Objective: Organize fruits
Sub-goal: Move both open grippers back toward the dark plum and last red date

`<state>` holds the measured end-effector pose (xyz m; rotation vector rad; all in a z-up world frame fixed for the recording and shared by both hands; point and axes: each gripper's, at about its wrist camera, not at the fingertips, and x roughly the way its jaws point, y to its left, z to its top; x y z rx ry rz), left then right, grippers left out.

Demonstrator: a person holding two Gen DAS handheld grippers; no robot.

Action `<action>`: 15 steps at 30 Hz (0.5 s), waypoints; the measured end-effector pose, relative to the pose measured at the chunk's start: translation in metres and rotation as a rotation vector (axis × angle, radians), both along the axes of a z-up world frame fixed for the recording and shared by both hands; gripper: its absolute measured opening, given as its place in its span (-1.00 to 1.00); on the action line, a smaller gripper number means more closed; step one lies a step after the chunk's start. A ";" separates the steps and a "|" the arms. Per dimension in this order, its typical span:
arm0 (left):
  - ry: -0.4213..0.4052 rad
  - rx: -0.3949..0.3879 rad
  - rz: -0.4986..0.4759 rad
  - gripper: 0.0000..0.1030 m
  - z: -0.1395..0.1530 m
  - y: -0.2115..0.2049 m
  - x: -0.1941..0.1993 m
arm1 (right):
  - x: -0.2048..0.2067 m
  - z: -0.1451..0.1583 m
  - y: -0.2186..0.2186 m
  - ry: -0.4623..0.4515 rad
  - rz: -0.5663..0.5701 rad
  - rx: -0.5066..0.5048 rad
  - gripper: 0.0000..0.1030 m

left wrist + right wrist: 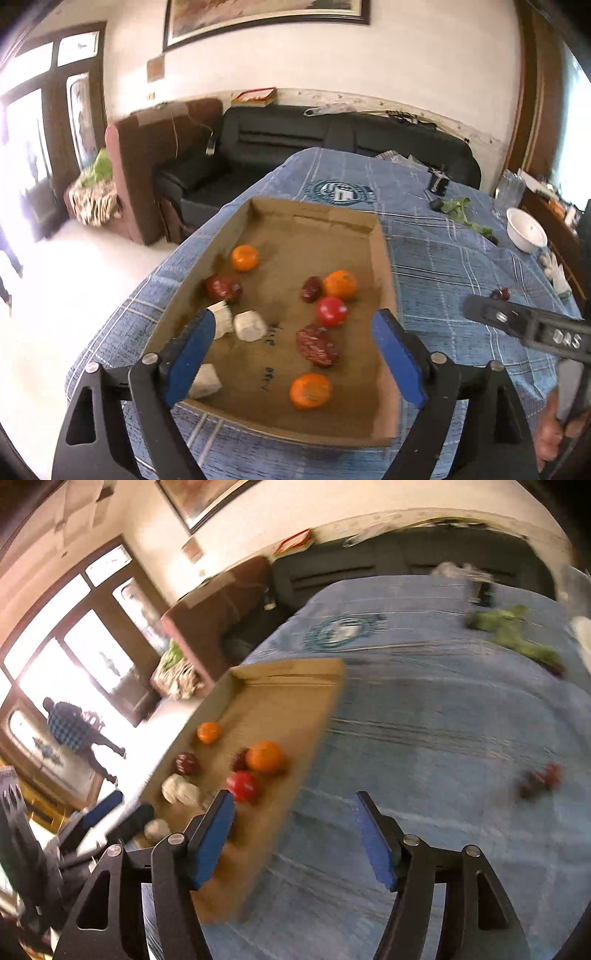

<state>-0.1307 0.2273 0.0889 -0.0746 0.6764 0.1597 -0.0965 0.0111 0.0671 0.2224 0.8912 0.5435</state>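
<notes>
On the blue plaid tablecloth [461,258], a shallow cardboard tray [382,251] holds the fruit. Inside: three oranges, one far-left [244,257], one mid-right [340,284], one near the front edge [310,390]; a red apple-like fruit [331,311] just in front of the mid-right orange; dark red wrinkled fruits, likely dates, at left [222,288], beside the mid-right orange [311,289], and a larger one centre [317,345]. Three pale whitish chunks sit at the tray's left side, type unclear [250,325]. Left gripper [295,354] hangs above the tray's near edge, jaws wide apart, nothing between the blue pads [192,354]. Right gripper [295,834] is over bare cloth just right of the tray's right wall, jaws also spread, holding nothing; right wrist view is motion-blurred. Loose dark red fruits [541,781] lie on the cloth well right of the tray, outside it; also visible in the left view [500,294] just beyond the right gripper's arm. Farther back: green leafy scrap [461,210] and a white bowl [526,230] near the table's right edge. Black sofa [295,136] behind the table.
</notes>
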 end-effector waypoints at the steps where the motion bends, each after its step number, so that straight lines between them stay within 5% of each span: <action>1: -0.004 0.016 -0.008 0.70 0.002 -0.007 -0.001 | -0.005 0.000 -0.012 -0.006 -0.023 -0.010 0.43; 15: -0.032 0.155 -0.086 0.70 0.017 -0.080 -0.010 | -0.052 -0.003 -0.103 -0.089 -0.175 -0.106 0.56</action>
